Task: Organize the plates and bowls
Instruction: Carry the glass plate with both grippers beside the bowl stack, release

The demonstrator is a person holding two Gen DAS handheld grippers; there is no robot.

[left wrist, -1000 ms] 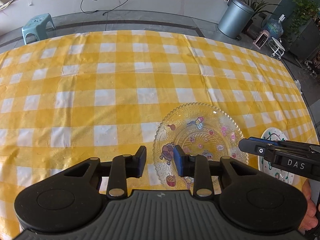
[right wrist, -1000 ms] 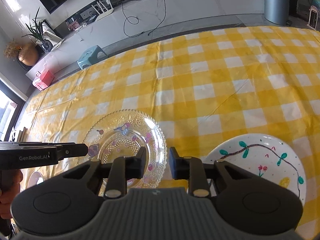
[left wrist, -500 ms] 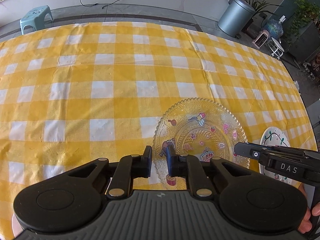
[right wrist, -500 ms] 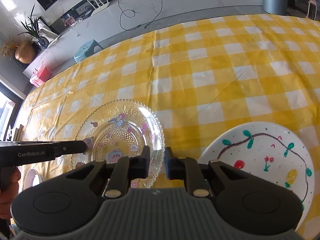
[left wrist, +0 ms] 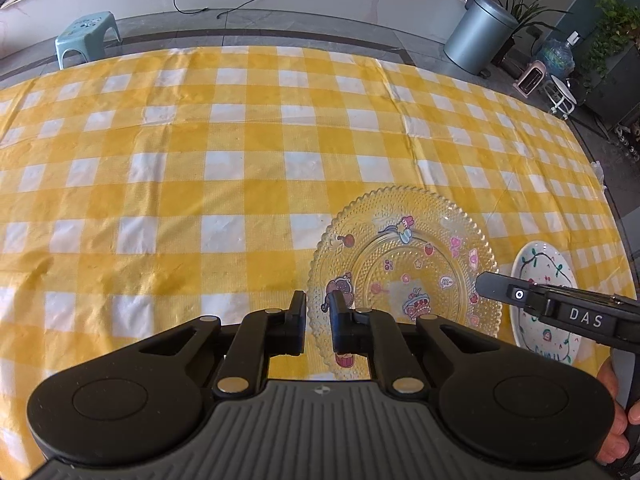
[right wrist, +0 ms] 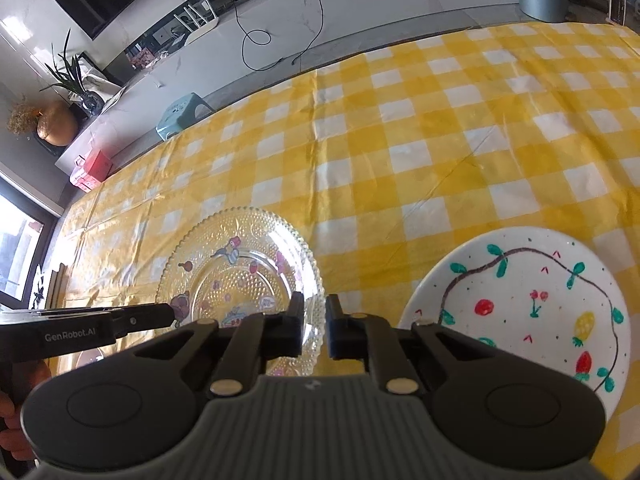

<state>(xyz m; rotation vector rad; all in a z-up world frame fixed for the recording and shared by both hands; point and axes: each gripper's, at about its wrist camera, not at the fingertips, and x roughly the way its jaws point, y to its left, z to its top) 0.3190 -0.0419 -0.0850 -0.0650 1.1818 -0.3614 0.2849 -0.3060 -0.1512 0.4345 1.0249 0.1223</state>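
Both tongs are closing: from my left gripper (left wrist: pixel 317 312) I see its jaws narrowing over the glass plate's (left wrist: pixel 404 264) near-left rim, from my right gripper (right wrist: pixel 313 314) over its right rim beside the painted plate (right wrist: pixel 520 300); next, I judge, lifting level.

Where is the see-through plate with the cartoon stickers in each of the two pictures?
Left wrist view: the glass plate sits right of centre, low in the picture, just past the fingertips.
Right wrist view: the glass plate sits left of centre, low, again just past the fingertips.
Shared landmark: the white painted plate, to the right of the glass one in both views, on the yellow checked cloth.
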